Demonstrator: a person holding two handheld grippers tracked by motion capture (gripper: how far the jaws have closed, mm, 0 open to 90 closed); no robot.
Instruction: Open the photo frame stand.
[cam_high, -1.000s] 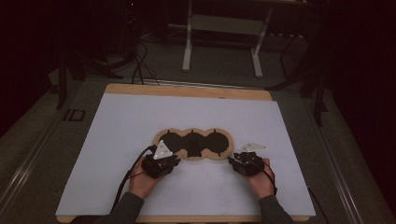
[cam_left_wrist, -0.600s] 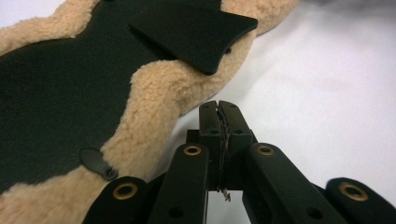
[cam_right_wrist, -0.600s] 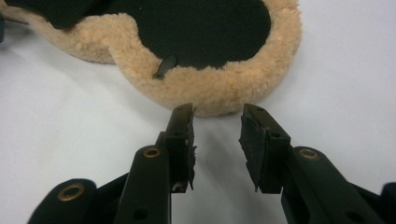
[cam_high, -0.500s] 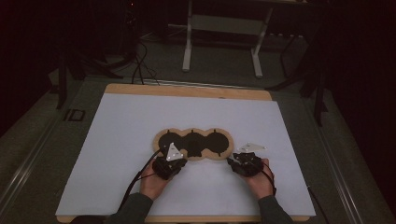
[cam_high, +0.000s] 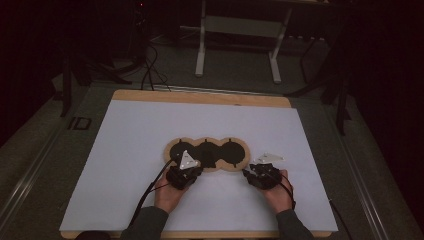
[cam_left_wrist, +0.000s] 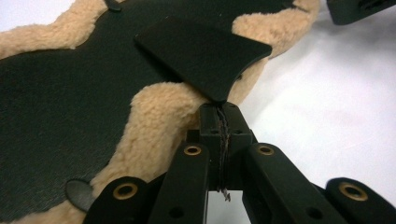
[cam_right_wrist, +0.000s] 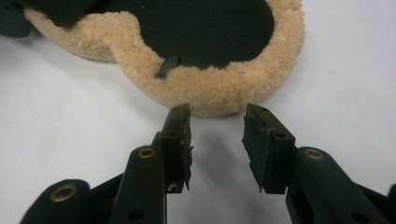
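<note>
A three-lobed pad (cam_high: 243, 155) with a tan fleece rim (cam_left_wrist: 154, 112) and a black middle lies on the white table cover (cam_high: 125, 150). A thin black flap (cam_left_wrist: 201, 56) stands lifted off its near edge. My left gripper (cam_left_wrist: 219, 108) is shut on the corner of that flap; in the high view it (cam_high: 196, 164) sits at the pad's front middle. My right gripper (cam_right_wrist: 217, 126) is open just short of the right lobe's fleece (cam_right_wrist: 210, 88), nothing between its jaws, which have opened a little further. From above it (cam_high: 248, 172) sits at the pad's right front.
A small black tab (cam_right_wrist: 167, 65) sticks out of the right lobe's rim. The wooden table edge (cam_high: 200, 97) frames the white cover. Beyond the table stand a grey frame (cam_high: 235, 30) and loose cables (cam_high: 150, 70) on the floor. A dark part of the other gripper (cam_left_wrist: 359, 9) shows at top right.
My left hand has shifted right along the pad's front edge to its middle. The right hand has kept its place.
</note>
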